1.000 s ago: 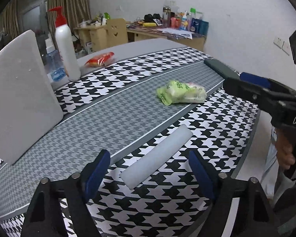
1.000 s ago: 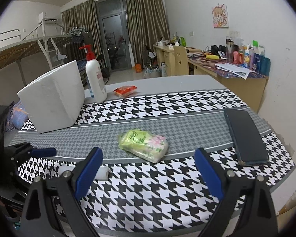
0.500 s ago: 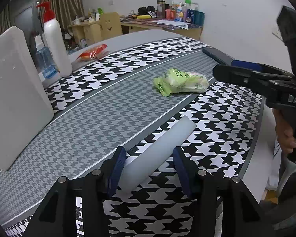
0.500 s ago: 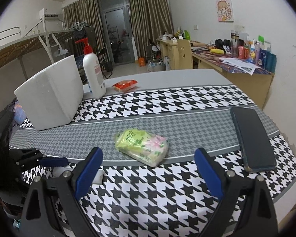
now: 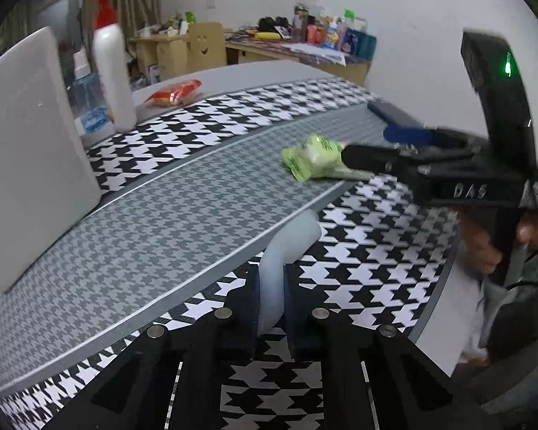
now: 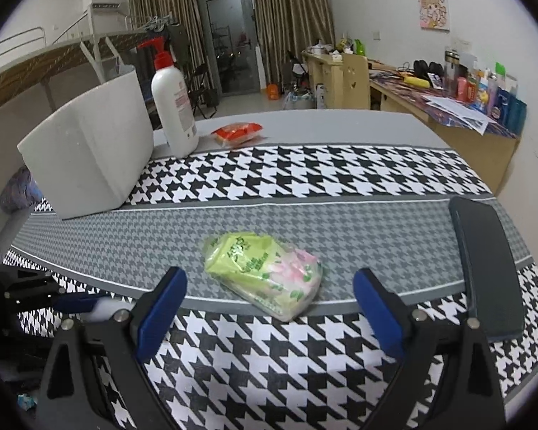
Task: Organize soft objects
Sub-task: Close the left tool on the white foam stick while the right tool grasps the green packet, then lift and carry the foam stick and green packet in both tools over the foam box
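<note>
Left hand-held gripper (image 5: 272, 308) clamped on the near end of the pale white foam cylinder (image 5: 287, 251), squashed thin between the pads, near the front edge of the houndstooth-covered worktop (image 6: 305, 179). Right hand-held gripper (image 6: 269, 304) spread wide, empty, poised just before the green plastic-wrapped tissue pack (image 6: 265, 276) mid-worktop. Likely next: lifting the cylinder toward the white foam box (image 6: 89, 165) at the far left corner, clear of the white pump bottle (image 6: 174, 114); black phone (image 6: 484, 265) by the right edge.
</note>
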The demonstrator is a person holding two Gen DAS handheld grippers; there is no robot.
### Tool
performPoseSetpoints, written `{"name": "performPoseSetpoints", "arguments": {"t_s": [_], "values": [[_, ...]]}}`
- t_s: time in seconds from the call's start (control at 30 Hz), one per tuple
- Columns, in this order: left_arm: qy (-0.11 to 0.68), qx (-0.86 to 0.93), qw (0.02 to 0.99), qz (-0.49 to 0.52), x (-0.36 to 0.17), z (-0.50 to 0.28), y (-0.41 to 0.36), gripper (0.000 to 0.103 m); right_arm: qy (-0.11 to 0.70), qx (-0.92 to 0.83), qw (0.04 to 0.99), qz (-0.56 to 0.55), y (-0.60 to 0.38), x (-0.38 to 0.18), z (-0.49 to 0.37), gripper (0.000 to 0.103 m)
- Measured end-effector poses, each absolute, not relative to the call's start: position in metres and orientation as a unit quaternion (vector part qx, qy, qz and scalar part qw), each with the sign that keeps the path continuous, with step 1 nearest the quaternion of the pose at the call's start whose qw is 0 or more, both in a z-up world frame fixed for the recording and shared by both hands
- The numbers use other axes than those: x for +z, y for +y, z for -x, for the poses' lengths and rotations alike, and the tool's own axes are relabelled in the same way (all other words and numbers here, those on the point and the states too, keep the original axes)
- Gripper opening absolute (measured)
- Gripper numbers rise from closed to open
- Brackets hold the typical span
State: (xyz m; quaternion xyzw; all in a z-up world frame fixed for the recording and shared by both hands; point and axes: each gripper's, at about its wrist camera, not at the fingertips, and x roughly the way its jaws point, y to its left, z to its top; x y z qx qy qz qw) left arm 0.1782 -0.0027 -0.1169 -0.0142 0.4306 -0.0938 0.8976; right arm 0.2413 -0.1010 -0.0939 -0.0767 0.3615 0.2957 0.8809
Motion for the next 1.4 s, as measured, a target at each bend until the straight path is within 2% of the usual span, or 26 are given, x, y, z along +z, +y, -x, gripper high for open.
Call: {"name": "performPoseSetpoints", "arguments": {"t_s": [0.27,0.57,0.63,0.8,0.93,1.03,1.4], "values": [[0.404,-0.090,0.909,0.044,-0.103,-0.168,0.008,0.013,0.351,0.308,0.877,0.107,-0.090,-0.098,-0.242,0.096],[0.404,-0.080,0.909,0.063,-0.104,-0.157,0.020,0.013,0.386,0.302,0.863,0.125,-0.078,-0.108,-0.254,0.096],[0.404,-0.078,0.909,0.065,-0.105,-0.156,0.021,0.013,0.388,0.304,0.861,0.127,-0.076,-0.109,-0.255,0.085],[0.399,-0.076,0.911,0.077,-0.102,-0.152,0.025,0.013,0.405,0.296,0.855,0.131,-0.074,-0.115,-0.259,0.074],[0.394,-0.078,0.912,0.082,-0.100,-0.151,0.027,0.013,0.404,0.295,0.855,0.135,-0.072,-0.114,-0.258,0.059],[0.392,-0.069,0.913,0.088,-0.098,-0.152,0.031,0.013,0.399,0.306,0.853,0.139,-0.071,-0.114,-0.254,0.054],[0.358,-0.054,0.927,0.093,-0.081,-0.137,0.041,0.013,0.367,0.317,0.867,0.114,-0.075,-0.088,-0.228,0.053]]}}
